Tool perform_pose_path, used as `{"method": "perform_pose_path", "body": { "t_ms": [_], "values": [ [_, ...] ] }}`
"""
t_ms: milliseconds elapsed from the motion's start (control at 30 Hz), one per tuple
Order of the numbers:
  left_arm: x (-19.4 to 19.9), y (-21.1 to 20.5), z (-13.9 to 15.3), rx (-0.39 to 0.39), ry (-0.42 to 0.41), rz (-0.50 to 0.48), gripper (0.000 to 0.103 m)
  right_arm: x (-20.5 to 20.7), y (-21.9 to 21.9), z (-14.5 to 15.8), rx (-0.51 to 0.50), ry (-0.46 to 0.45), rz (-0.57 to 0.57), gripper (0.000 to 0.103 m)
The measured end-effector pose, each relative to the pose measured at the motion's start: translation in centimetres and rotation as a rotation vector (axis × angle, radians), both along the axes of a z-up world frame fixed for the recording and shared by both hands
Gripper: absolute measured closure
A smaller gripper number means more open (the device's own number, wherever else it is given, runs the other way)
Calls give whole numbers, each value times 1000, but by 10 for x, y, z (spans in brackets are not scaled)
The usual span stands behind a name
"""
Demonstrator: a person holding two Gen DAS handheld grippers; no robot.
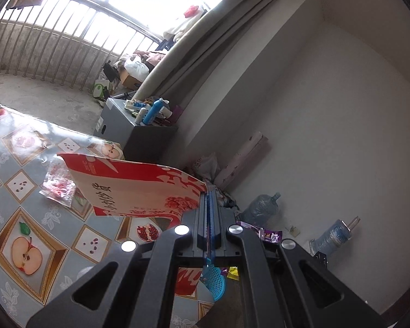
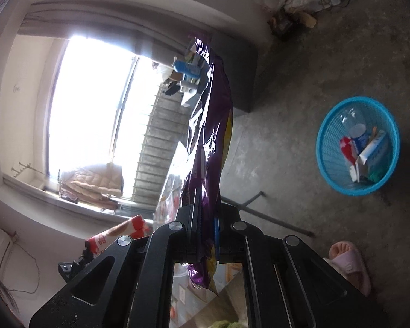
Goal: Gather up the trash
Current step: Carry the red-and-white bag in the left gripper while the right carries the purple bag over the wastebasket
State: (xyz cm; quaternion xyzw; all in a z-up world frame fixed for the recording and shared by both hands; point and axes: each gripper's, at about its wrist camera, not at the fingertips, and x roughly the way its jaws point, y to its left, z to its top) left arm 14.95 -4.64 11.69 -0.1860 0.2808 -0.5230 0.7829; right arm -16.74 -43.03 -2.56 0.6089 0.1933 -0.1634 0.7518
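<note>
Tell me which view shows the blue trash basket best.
The right wrist view: the blue trash basket sits whole on the floor, open rim up, with wrappers and a bottle inside. The left wrist view shows only a sliver of its blue mesh behind the gripper's frame.

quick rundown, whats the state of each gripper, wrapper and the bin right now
left gripper: shut on the red and white packet
red and white packet: lifted off the table, pinched by one edge
right gripper: shut on the purple wrapper
purple wrapper: crumpled, held in the air
blue basket: upright on the floor, partly filled with trash
clear packet: lying flat on the table
</note>
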Motion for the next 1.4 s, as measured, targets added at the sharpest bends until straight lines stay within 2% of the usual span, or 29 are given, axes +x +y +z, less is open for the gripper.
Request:
{"method": "perform_pose_path", "body": {
  "t_ms": [267,567,733,967,1033,1067,1100,1133,1267,1367,1400],
  "values": [
    [-18,-112,-3,161,-59,-159,102,-43,-15,-15,-59,115,-133,98],
    [-38,-238,-38,344,-8,-307,102,-54,-35,-52,-170,415,-194,98],
    [-49,-276,-56,398,10,-351,102,-60,-51,-91,-56,486,-294,98],
    [-52,-301,-71,461,10,-375,102,-43,-76,-143,70,584,-352,94],
    [-55,-309,-73,476,9,-381,102,-34,-79,-157,110,613,-357,89],
    [-55,-312,-74,483,7,-385,102,-29,-81,-168,137,619,-352,79],
    [-56,-316,-76,492,1,-389,102,-25,-85,-175,160,619,-342,71],
    [-56,-318,-77,497,-3,-392,102,-23,-85,-183,179,600,-343,68],
    [-59,-333,-82,525,-17,-411,102,-30,-81,-196,229,538,-359,64],
    [-59,-345,-89,545,-12,-427,102,-38,-80,-196,239,519,-365,64],
    [-58,-349,-92,550,-7,-432,102,-40,-80,-195,237,516,-363,73]
  ]
}}
